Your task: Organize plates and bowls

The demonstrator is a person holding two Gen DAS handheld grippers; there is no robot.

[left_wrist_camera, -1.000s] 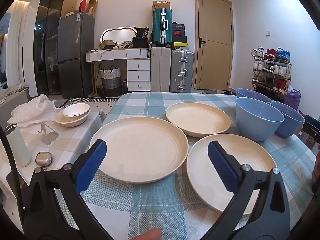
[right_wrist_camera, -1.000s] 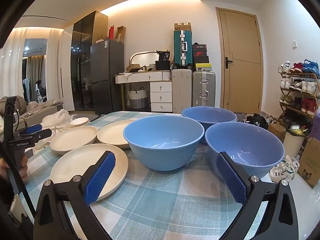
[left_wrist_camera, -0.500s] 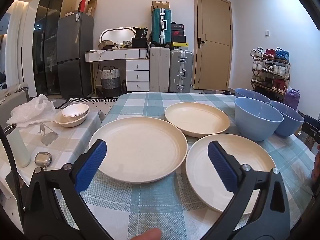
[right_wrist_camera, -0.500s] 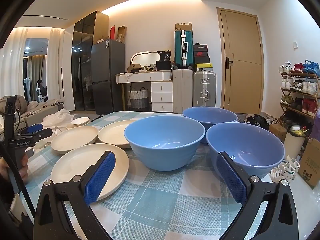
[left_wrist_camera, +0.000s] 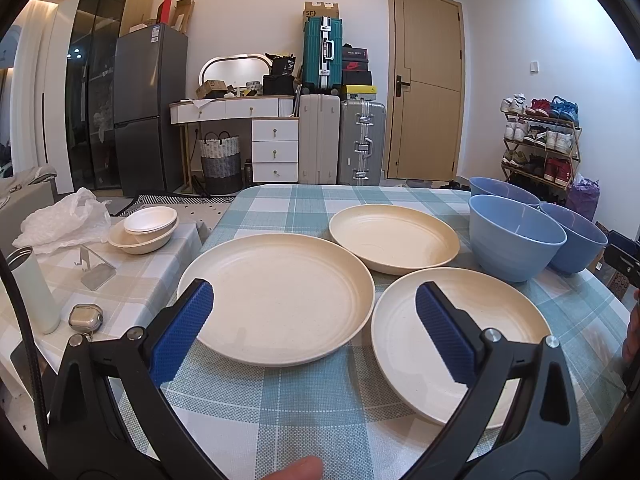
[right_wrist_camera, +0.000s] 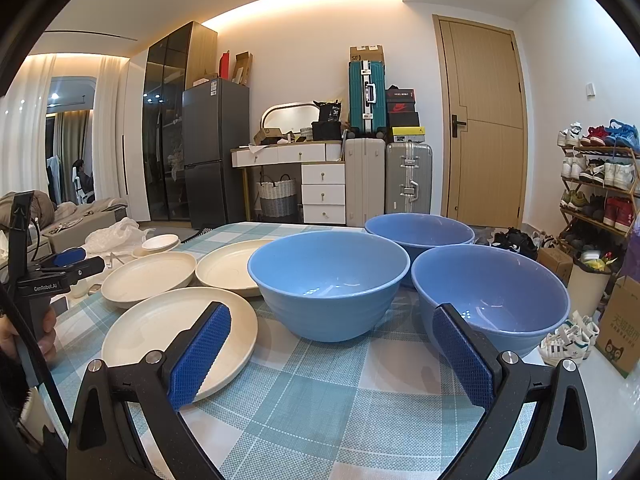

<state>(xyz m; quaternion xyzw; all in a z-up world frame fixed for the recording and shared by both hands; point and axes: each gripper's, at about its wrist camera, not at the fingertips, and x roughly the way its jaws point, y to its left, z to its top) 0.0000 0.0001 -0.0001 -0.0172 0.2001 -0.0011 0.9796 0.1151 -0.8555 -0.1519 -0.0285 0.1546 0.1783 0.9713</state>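
Barely anything has moved since a second ago: from the left wrist camera the whole scene just slid a touch to the left, and the plates and bowls sit in the same spots on the checked desk (left_wrist_camera: 304, 216).

Left wrist view: left hand-held gripper (left_wrist_camera: 314, 326) is spread wide, blue pads holding nothing, hovering over the near desk edge. Between the pads you see the big round cream plate (left_wrist_camera: 276, 296). A second cream plate (left_wrist_camera: 460, 340) lies just beside it on the right, partly covered by the right pad, and a smaller third cream plate (left_wrist_camera: 394, 236) sits behind them. Three blue plastic bowls are clustered at the right: front bowl (left_wrist_camera: 516, 240), the back bowl (left_wrist_camera: 502, 192) mostly hidden behind it, the outer bowl (left_wrist_camera: 576, 240) partly blocked. A fingertip pokes in at the bottom edge, cut off.

Right wrist view: right hand-held gripper (right_wrist_camera: 332, 354) is also spread and empty, low over the desk. Same front bowl (right_wrist_camera: 328, 288) is dead ahead, outer bowl (right_wrist_camera: 492, 300) behind the right pad. The other gripper shows at the far left, held by a hand (right_wrist_camera: 24, 340) that's mostly cropped.
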